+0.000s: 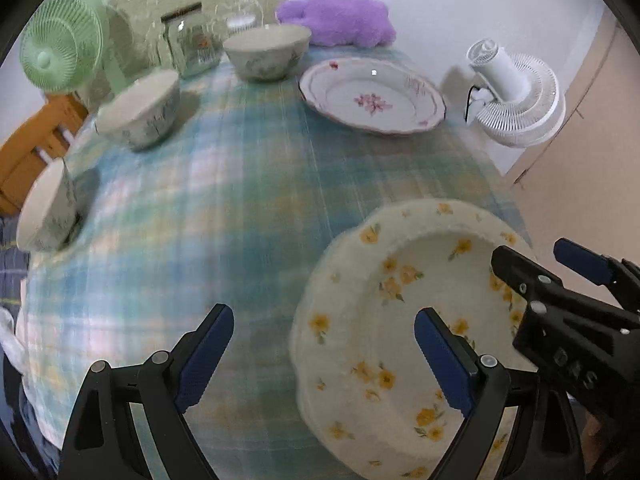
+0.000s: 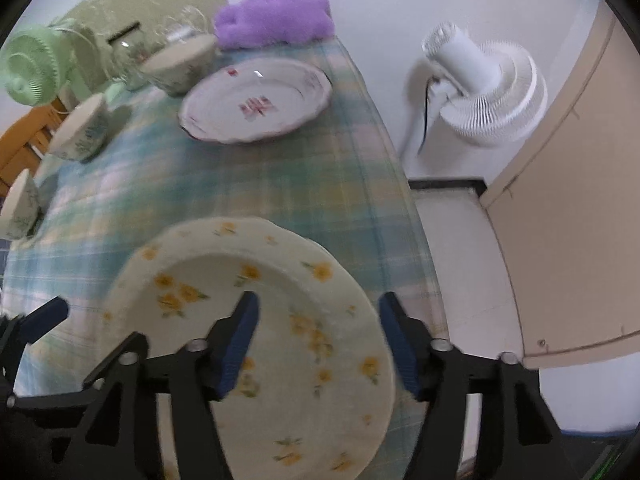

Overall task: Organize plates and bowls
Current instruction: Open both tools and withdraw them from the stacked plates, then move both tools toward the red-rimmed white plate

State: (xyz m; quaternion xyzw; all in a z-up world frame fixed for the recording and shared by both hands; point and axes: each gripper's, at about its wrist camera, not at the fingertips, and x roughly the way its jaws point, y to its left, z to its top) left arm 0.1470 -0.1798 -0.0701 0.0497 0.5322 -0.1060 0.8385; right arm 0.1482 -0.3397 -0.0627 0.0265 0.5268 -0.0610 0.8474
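Hovering over the near right part of the checked tablecloth point(image 1: 240, 208), both grippers point steeply down at the yellow-flowered plate point(image 1: 404, 320). That plate lies flat on the cloth by the table's right edge.

Left gripper point(image 1: 324, 356): fingers spread wide, nothing between the pads. Its right finger hangs above the plate's rim; its left finger is over bare cloth just beside the plate.

Right gripper point(image 2: 320, 344): fingers apart, straddling the right side of the plate from above. Pads not pressing on it, as far as the blur allows.

Beyond the yellow-flowered plate, toward the far end of the table, sits a pink-flowered plate point(image 1: 372, 96), well apart from it. Further left of that stands a pale bowl point(image 1: 266, 52). A second bowl point(image 1: 140, 114) stands nearer along the left edge, and a third bowl point(image 1: 50, 210) nearer still.

Far end: purple plush toy point(image 1: 340, 20), glass jar point(image 1: 192, 40), green fan point(image 1: 64, 44). A white fan point(image 1: 516, 96) stands off the table, past the pink-flowered plate's right side.
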